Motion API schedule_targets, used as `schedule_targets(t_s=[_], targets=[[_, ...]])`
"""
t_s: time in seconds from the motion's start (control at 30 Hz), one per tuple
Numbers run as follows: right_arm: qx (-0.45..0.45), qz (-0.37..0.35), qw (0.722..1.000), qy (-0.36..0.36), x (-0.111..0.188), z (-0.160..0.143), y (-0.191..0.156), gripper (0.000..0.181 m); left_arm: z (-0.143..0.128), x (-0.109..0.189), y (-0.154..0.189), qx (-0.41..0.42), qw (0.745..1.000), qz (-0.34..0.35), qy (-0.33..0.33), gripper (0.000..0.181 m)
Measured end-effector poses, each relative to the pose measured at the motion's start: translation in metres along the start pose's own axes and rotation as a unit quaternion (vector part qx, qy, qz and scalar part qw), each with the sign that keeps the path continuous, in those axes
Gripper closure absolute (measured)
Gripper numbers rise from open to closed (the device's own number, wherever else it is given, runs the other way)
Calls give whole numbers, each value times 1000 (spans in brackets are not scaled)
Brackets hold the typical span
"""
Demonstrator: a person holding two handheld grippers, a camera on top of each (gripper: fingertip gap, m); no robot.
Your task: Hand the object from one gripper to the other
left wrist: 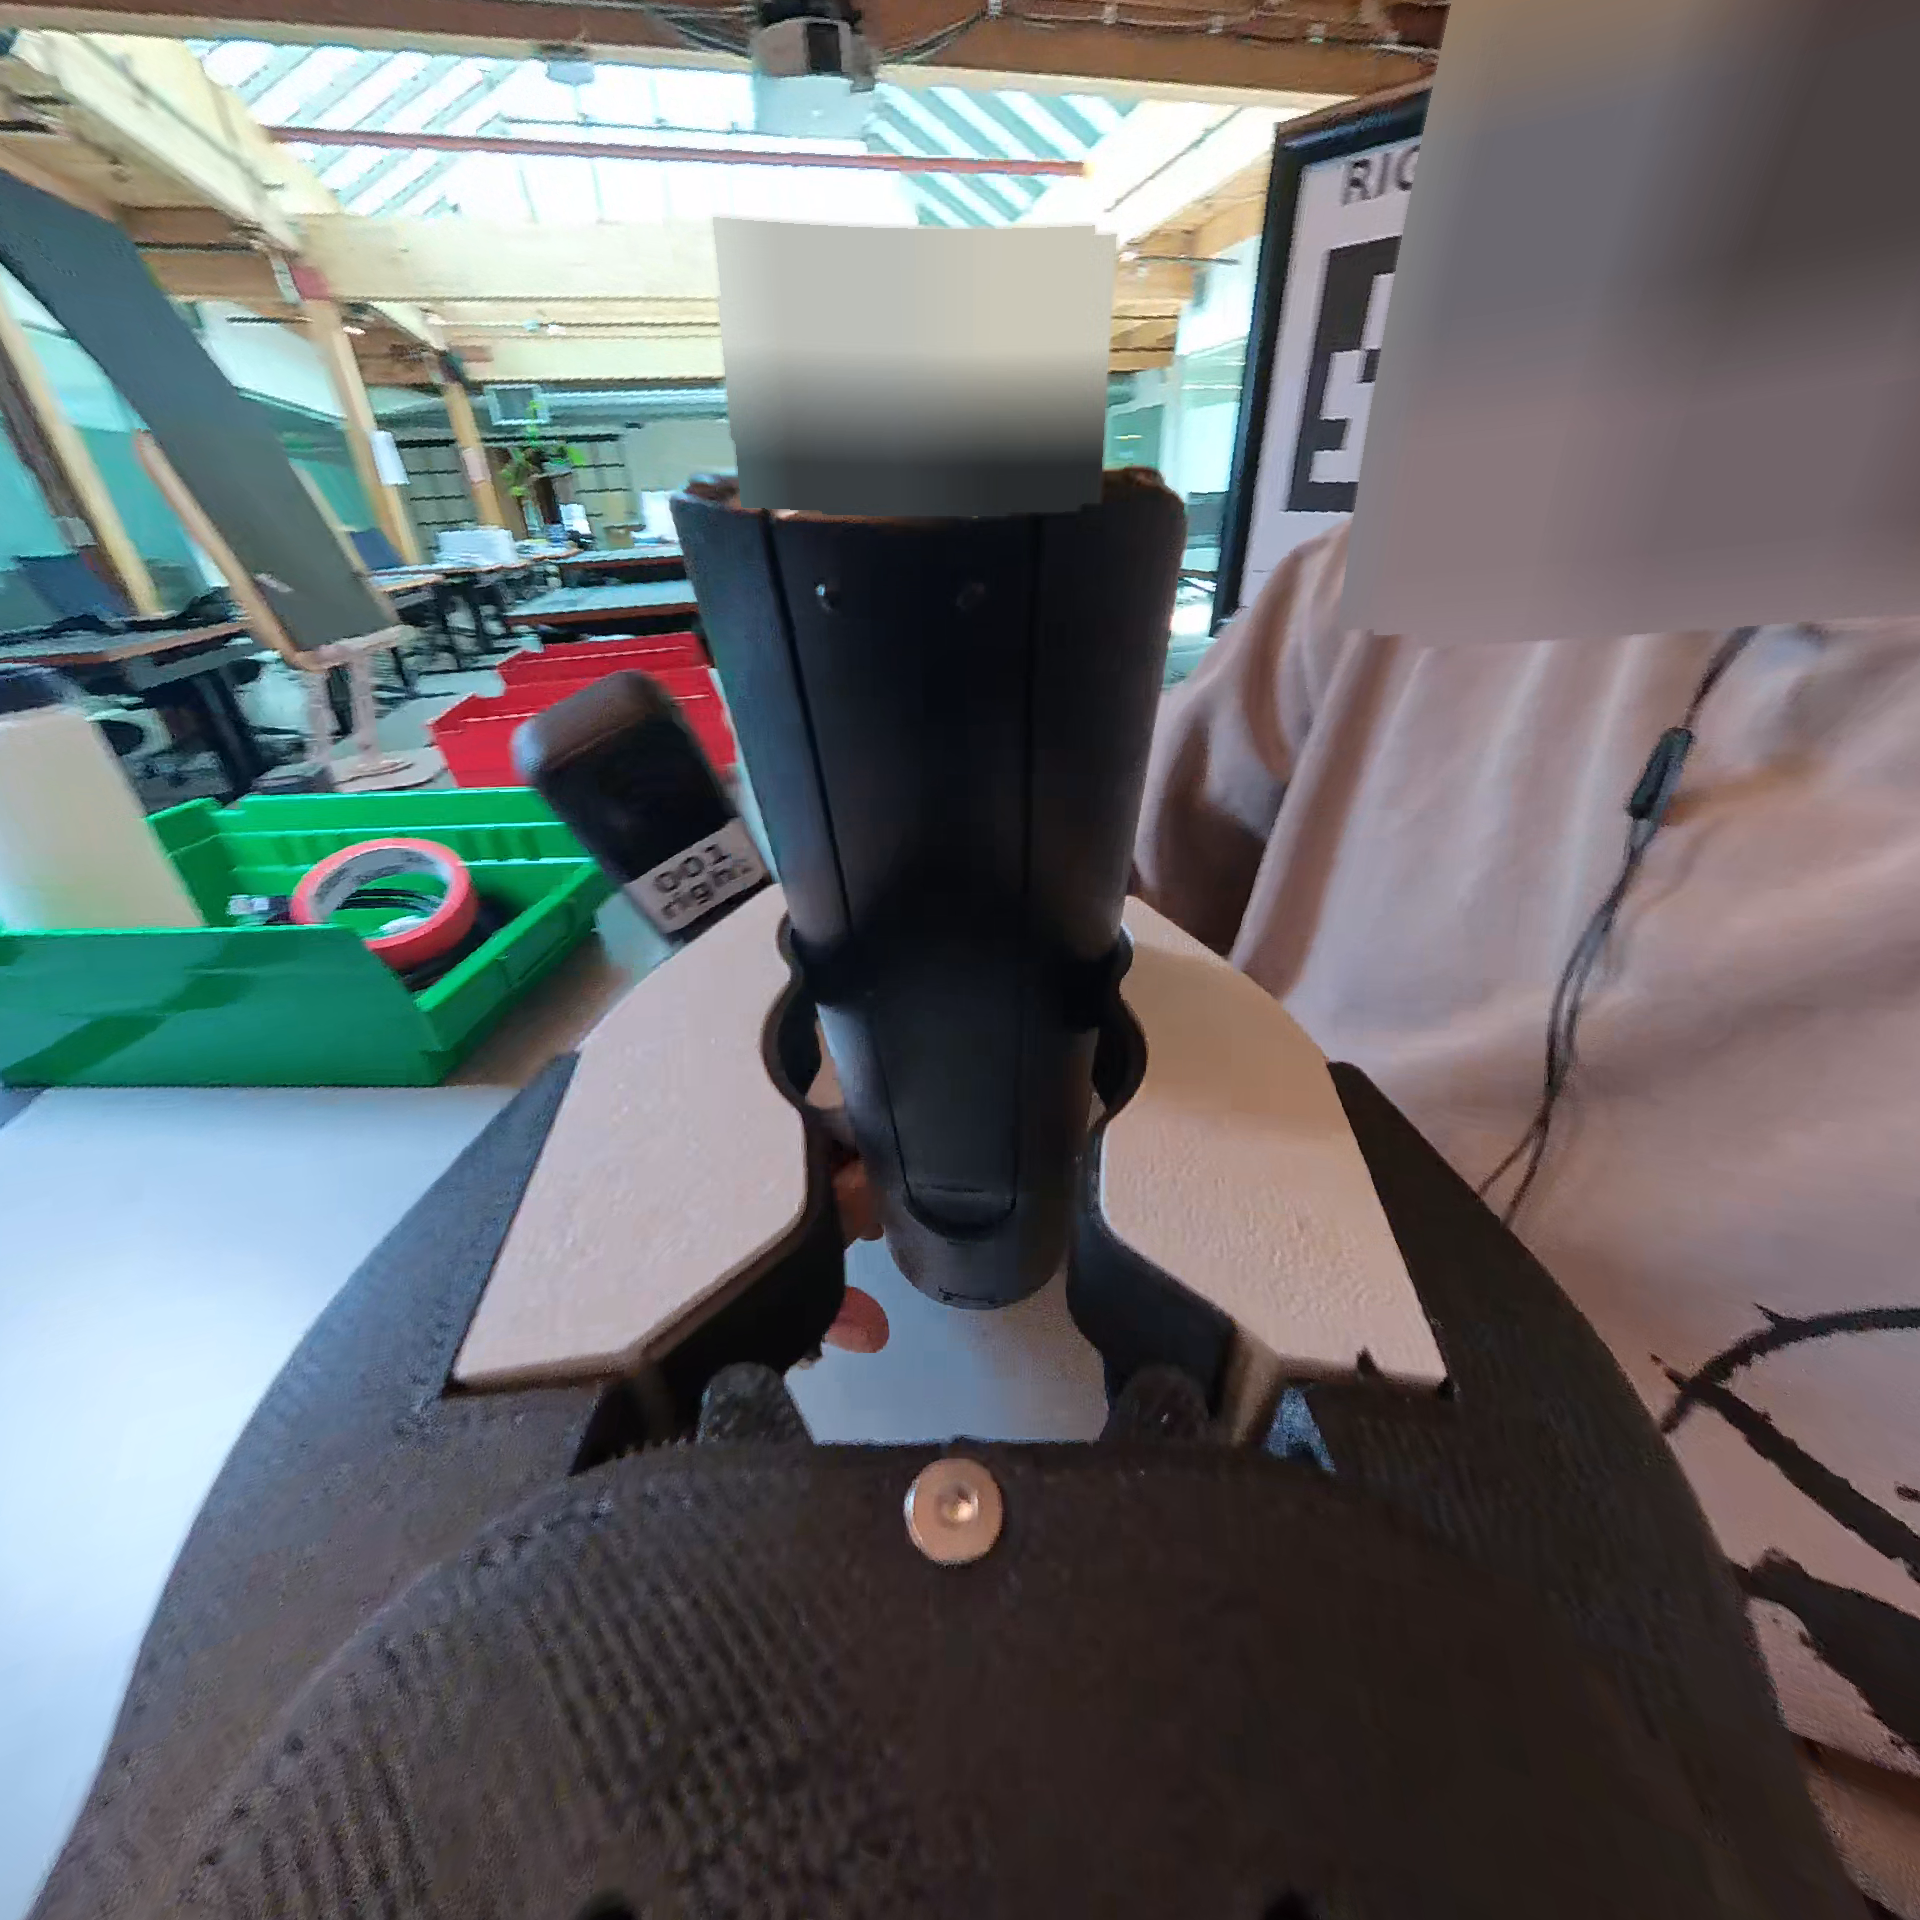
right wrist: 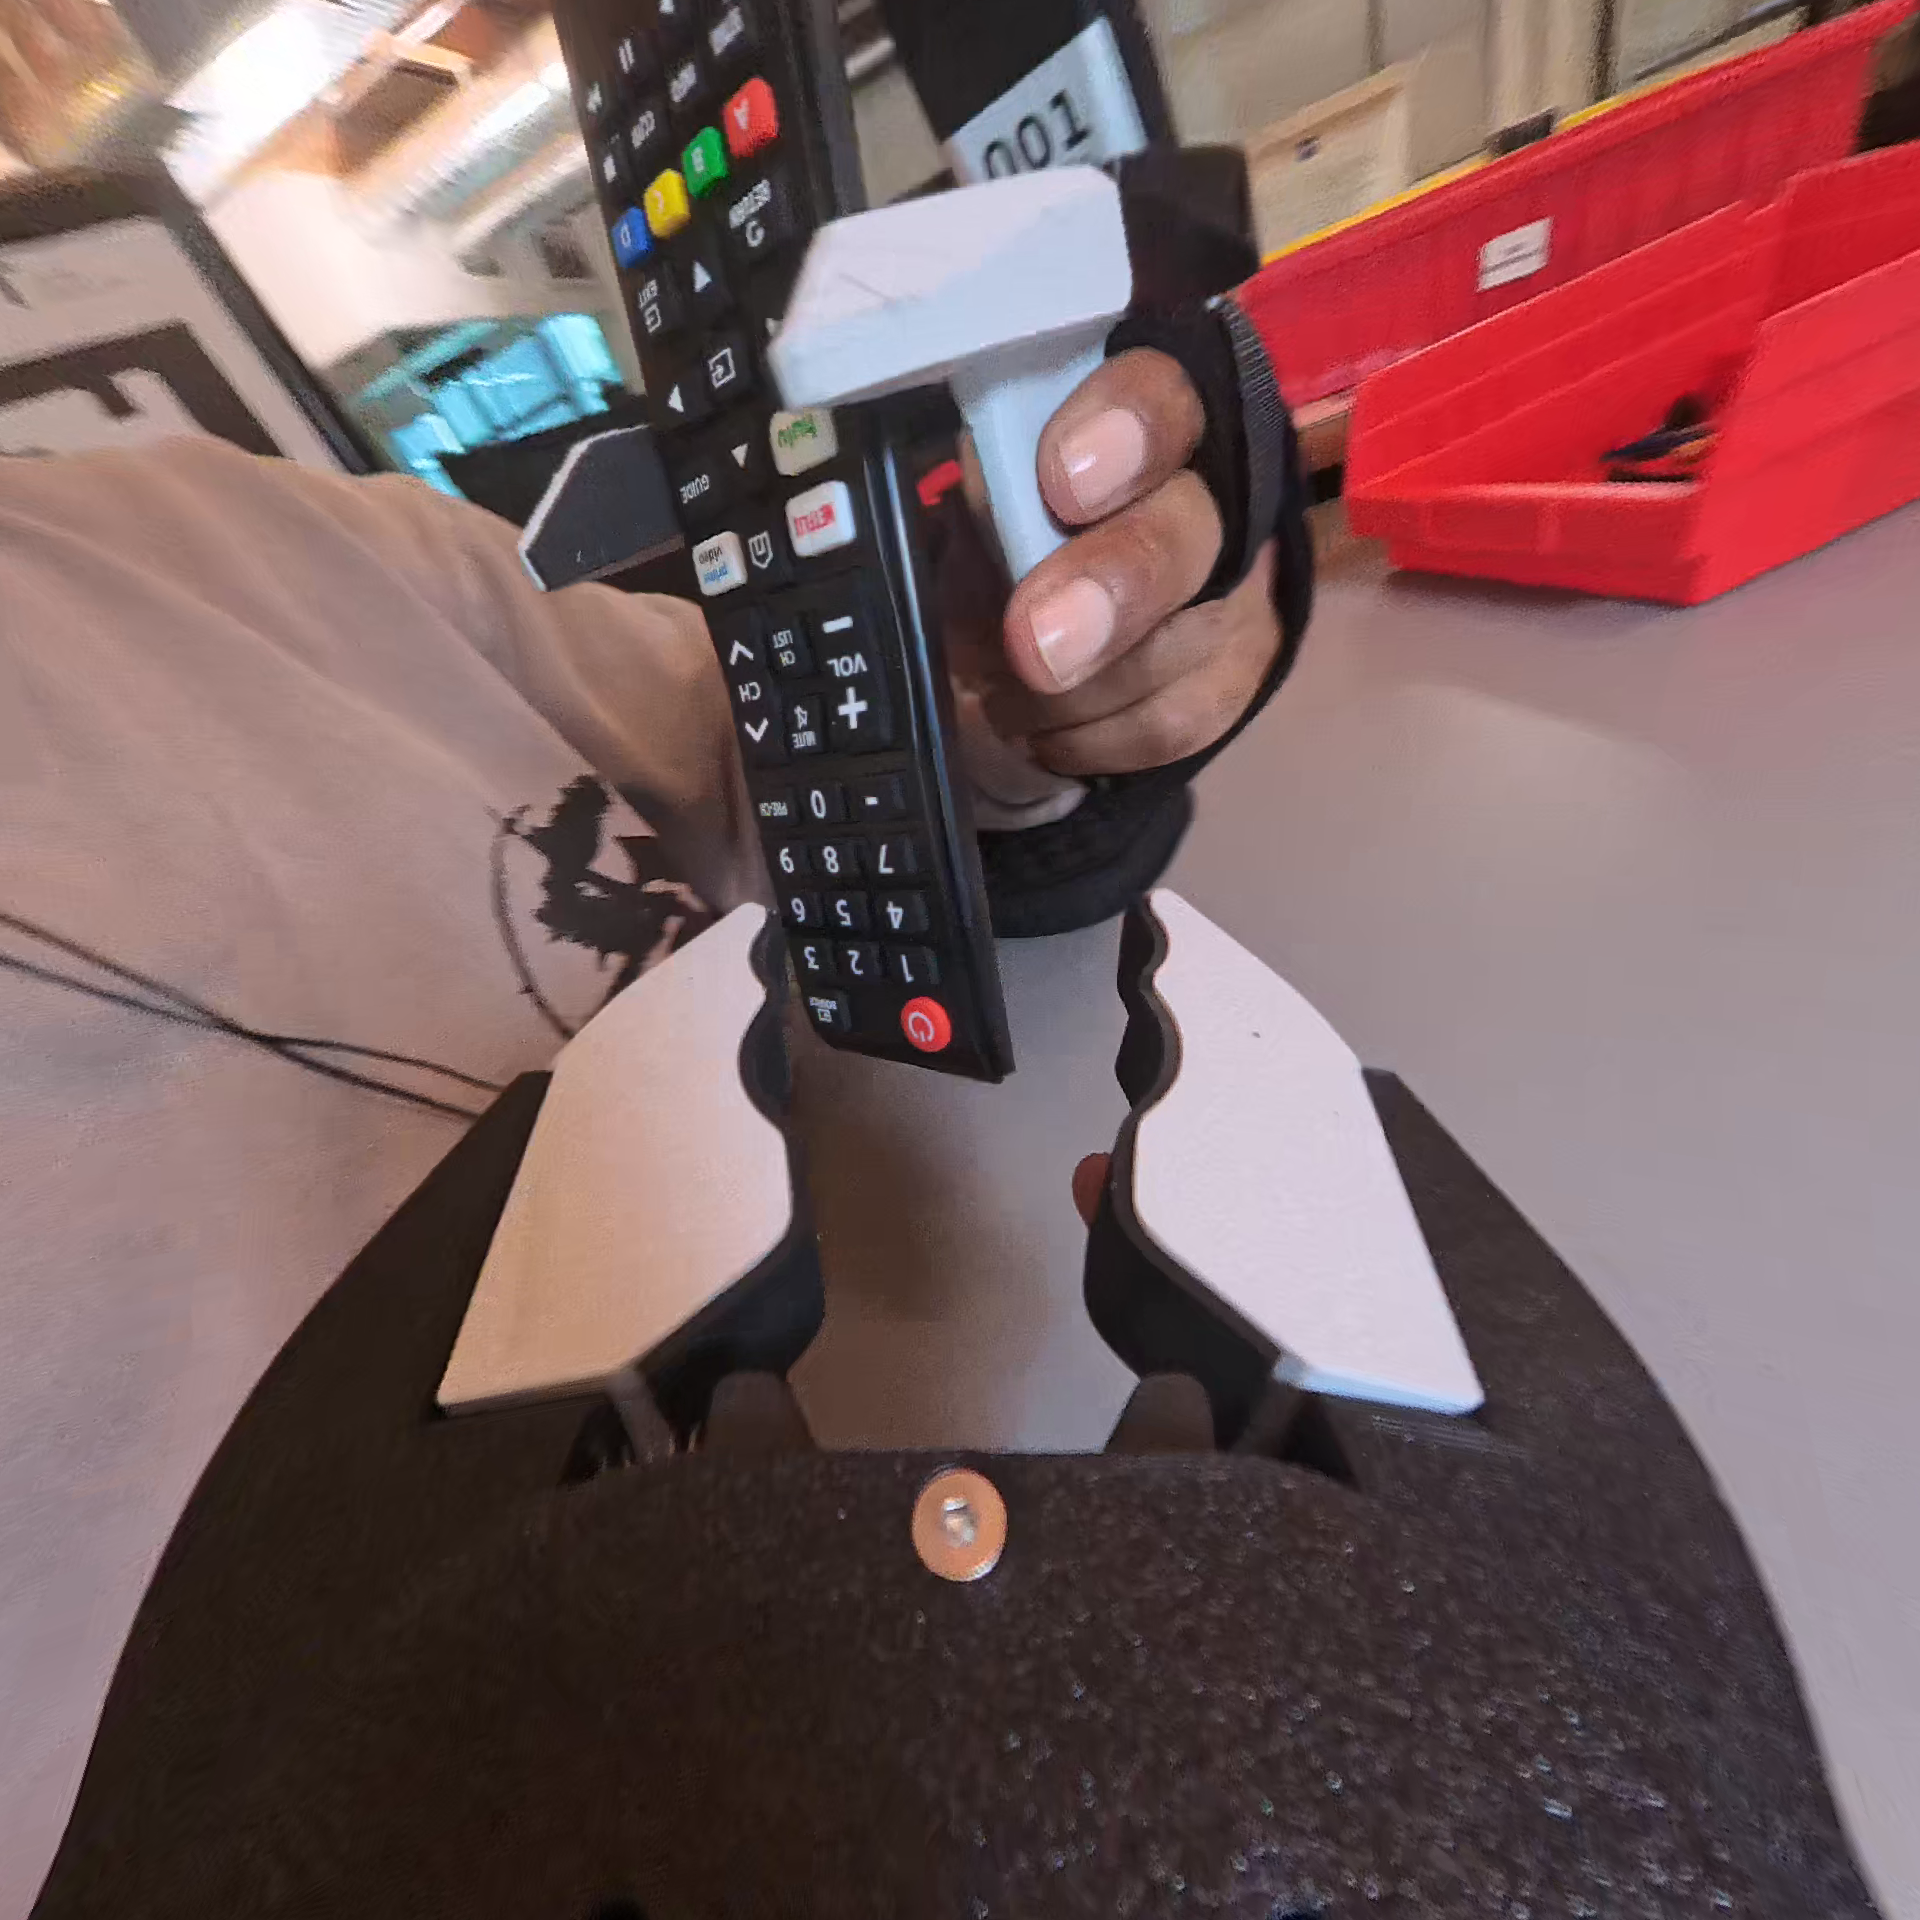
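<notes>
1. The TV remote control (left wrist: 940, 831) stands between the fingers of the left gripper (left wrist: 956, 997). Its plain black back faces that gripper's camera, and its long body extends away from the gripper.
2. The left gripper is clamped on the remote. The notched inner edges of both fingers (left wrist: 675, 1143) press against the remote's narrow sides near its lower end, which hangs just past the contact point, toward the gripper base.
3. In the right wrist view, the remote (right wrist: 831, 727) shows its button face. The end with the red power button reaches into the mouth of the right gripper (right wrist: 956, 997).
4. The right gripper is spread wide. The remote lies close against the left-hand finger (right wrist: 644, 1174) in that view; whether they touch cannot be told. A clear gap separates the remote from the right-hand finger.
5. Beyond the remote in the right wrist view, a gloved hand (right wrist: 1122, 582) grips the white handle of the left gripper.
6. A grey tabletop (right wrist: 1558, 935) lies beneath both grippers.
7. A green bin (left wrist: 260, 987) holding a red tape roll (left wrist: 384, 899) sits to the left of the left gripper. Red bins (right wrist: 1662, 416) sit ahead and to the right of the right gripper.
</notes>
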State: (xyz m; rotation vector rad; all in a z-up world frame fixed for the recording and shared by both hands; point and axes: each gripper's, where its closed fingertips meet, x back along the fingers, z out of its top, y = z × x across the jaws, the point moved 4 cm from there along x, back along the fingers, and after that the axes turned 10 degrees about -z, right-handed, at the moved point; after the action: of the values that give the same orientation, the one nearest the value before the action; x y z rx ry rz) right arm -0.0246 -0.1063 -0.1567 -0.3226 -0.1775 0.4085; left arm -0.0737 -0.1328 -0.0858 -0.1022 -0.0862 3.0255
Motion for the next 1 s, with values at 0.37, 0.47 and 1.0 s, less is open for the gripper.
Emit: schedule_targets(t_s=[0.37,0.47,1.0], targets=[[9,45,998,46,7,13,-12,148,6,4,-11,39,998,42,37,132],[74,-85,990,84,19,27,9,150,3,24,-34,47,987,151,32,141],[237,-286,928,10,29,30,33,129,-48,32,-49,-123,904,267,-310,156]])
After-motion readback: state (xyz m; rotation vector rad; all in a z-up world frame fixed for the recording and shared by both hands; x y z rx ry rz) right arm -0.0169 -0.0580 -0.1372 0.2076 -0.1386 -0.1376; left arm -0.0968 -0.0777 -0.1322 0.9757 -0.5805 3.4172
